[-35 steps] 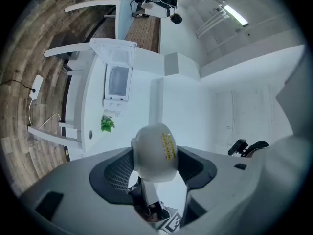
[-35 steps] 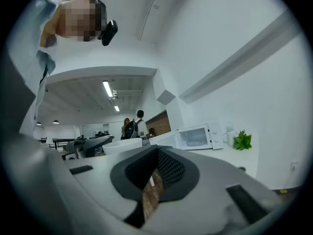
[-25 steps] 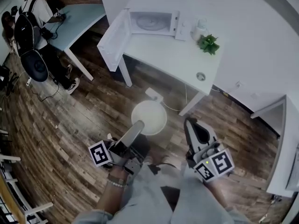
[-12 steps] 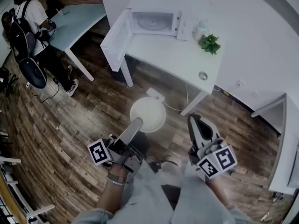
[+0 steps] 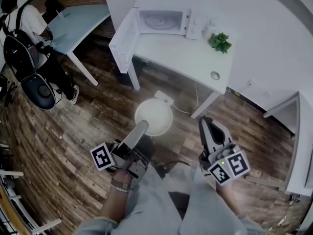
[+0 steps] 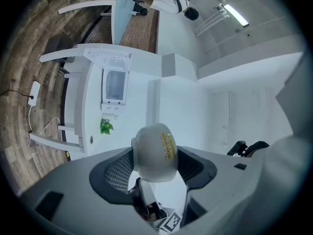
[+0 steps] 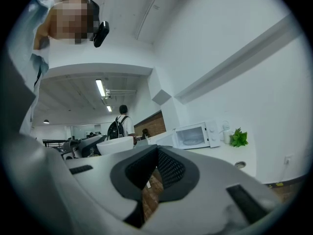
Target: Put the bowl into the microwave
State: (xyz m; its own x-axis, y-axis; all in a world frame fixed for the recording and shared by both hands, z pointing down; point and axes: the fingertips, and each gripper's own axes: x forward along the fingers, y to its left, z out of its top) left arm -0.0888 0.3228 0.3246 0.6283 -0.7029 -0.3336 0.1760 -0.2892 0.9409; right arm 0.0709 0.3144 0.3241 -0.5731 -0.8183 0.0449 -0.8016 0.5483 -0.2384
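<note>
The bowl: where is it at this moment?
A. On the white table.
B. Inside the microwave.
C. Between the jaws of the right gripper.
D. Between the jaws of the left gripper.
D: in the left gripper view the bowl sits clamped between the jaws of the left gripper, away from the open microwave.

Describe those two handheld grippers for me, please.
The left gripper and right gripper are pale grey, with dark ribbed pads and a cube of black-and-white square markers each. The person wears light clothing and a beaded bracelet.
</note>
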